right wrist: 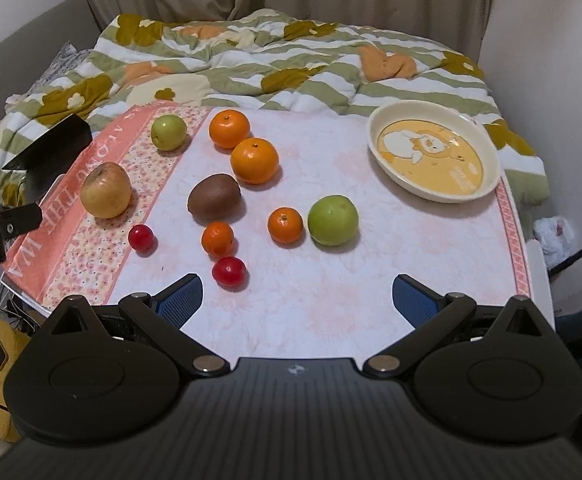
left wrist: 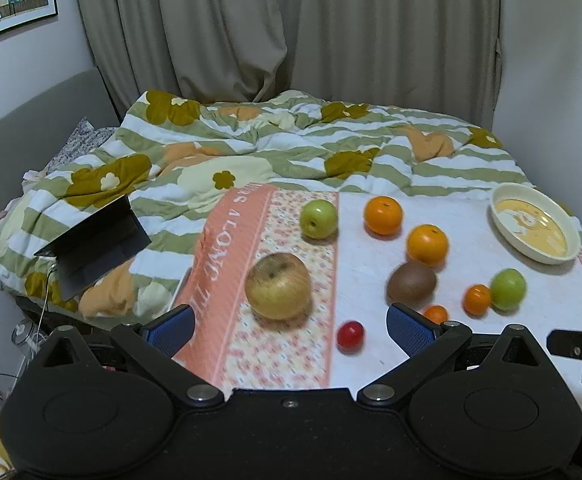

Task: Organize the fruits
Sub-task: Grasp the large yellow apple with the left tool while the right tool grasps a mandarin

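Observation:
Fruits lie loose on a cloth-covered table (right wrist: pixel 331 312). A yellow-brown apple (left wrist: pixel 278 286) (right wrist: pixel 106 195) lies at the left, just ahead of my open, empty left gripper (left wrist: pixel 291 330). A kiwi (right wrist: pixel 214 199), two large oranges (right wrist: pixel 255 161), two small oranges (right wrist: pixel 285 225), two green apples (right wrist: pixel 333 220) (right wrist: pixel 168 132) and two red fruits (right wrist: pixel 229 272) lie mid-table. A cream dish (right wrist: pixel 491 160) with a yellow cartoon bottom stands empty at the far right. My right gripper (right wrist: pixel 297 300) is open and empty over the near table edge.
A bed with a green-striped floral quilt (left wrist: pixel 251 148) lies behind the table. An open dark laptop (left wrist: pixel 95 240) rests on the quilt at the left. Curtains hang behind. The right gripper's body (left wrist: pixel 579 350) shows at the left wrist view's right edge.

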Available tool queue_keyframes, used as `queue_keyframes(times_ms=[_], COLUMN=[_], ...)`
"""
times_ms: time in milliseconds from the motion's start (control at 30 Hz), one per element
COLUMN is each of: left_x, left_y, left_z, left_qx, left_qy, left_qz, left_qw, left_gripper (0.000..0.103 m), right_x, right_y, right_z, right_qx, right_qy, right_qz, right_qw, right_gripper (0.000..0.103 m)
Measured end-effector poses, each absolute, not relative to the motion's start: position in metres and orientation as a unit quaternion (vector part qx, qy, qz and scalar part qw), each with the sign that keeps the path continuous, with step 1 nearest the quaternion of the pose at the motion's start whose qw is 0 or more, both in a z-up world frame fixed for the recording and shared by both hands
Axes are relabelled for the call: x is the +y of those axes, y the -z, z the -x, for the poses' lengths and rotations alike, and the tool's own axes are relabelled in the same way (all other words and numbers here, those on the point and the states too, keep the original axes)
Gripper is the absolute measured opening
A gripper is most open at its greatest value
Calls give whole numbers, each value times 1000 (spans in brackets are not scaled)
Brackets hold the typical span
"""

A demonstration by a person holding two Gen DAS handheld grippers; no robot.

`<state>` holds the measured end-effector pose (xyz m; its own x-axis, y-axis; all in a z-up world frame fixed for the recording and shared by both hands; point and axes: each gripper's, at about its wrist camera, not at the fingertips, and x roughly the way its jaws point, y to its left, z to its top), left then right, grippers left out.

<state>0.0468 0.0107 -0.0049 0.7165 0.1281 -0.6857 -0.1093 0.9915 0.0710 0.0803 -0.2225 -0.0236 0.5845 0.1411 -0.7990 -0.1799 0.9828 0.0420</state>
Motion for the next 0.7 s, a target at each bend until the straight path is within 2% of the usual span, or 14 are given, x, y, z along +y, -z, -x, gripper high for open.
queue_keyframes(times_ms=[433,700], left_x=[58,67], left_y=[64,94], left_z=[-117,-148], left_qx=[388,414], left_qy=[-7,26], left_qz=[-20,-19], left_qw=[921,910], left_gripper=[103,95], right_x=[-172,-146], right_y=[82,110], right_z=[-122,-139], right_qx=[442,446], right_qy=[-88,-91], right_qz=[-4,13], right_qw=[893,890], right_gripper=[103,103])
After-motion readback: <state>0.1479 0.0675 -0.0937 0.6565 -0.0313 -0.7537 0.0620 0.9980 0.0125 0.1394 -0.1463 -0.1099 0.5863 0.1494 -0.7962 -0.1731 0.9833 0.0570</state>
